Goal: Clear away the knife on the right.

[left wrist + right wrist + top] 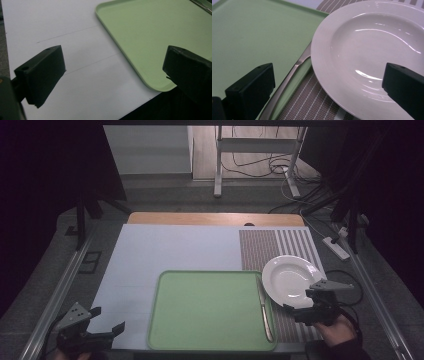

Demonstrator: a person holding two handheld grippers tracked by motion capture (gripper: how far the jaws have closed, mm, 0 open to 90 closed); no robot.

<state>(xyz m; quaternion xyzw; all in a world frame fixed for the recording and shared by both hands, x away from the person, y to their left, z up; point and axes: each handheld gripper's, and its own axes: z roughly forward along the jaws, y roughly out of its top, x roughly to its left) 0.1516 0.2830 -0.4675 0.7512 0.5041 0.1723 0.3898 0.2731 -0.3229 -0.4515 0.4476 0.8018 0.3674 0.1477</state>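
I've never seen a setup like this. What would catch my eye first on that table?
Probably the big green tray at the near middle of the table, with a metal utensil along its right edge. Next, the shiny white plate on the striped mat at the right, where the right gripper hovers, jaws open.

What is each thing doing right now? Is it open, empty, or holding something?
Left gripper: open, holding nothing, above the white table sheet.
Right gripper: open, holding nothing, near the plate's edge.
Round white ceramic plate: empty, upright, on the striped brown placemat.
Flat green plastic tray: bare apart from a silver metal knife along its right rim.
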